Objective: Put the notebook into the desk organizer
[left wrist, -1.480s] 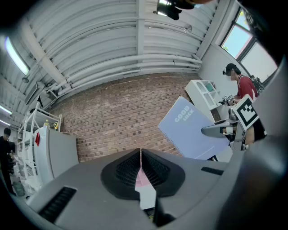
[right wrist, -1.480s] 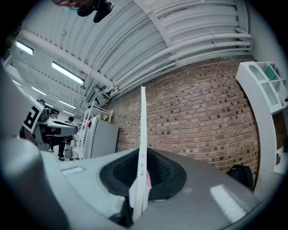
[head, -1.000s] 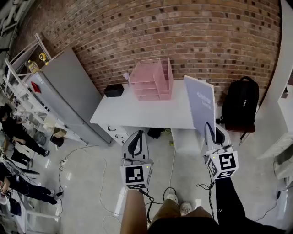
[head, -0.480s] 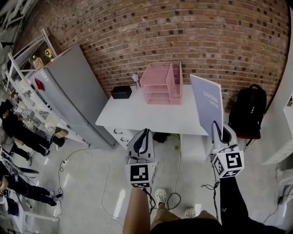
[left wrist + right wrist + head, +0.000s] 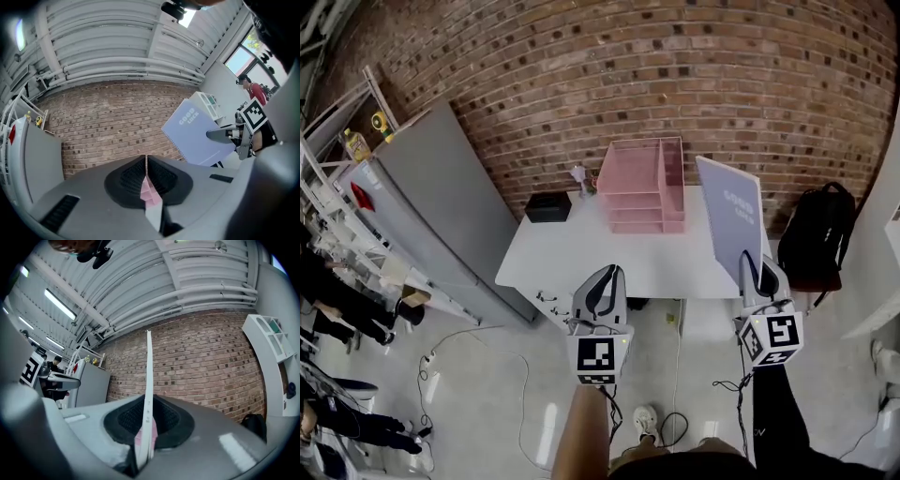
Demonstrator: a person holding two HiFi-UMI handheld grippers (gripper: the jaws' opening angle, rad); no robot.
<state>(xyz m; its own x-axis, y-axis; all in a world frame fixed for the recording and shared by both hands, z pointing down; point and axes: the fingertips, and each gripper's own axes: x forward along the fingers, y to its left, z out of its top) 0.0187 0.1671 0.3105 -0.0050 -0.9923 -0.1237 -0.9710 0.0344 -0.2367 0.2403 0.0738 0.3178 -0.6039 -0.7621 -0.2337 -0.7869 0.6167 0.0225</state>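
Currently, your right gripper (image 5: pixel 753 274) is clamped on the lower edge of the notebook (image 5: pixel 731 217), upright to the right of the desk organizer (image 5: pixel 642 185), your left gripper (image 5: pixel 600 286) closed and empty; judged light, thin, somewhat floppy, best held low.

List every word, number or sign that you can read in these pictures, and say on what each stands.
"GOOD LUCK": white print on the notebook cover, read in the left gripper view.
A faint line lower on that cover: too small to read.
Marker cubes: square patterns only, no letters.
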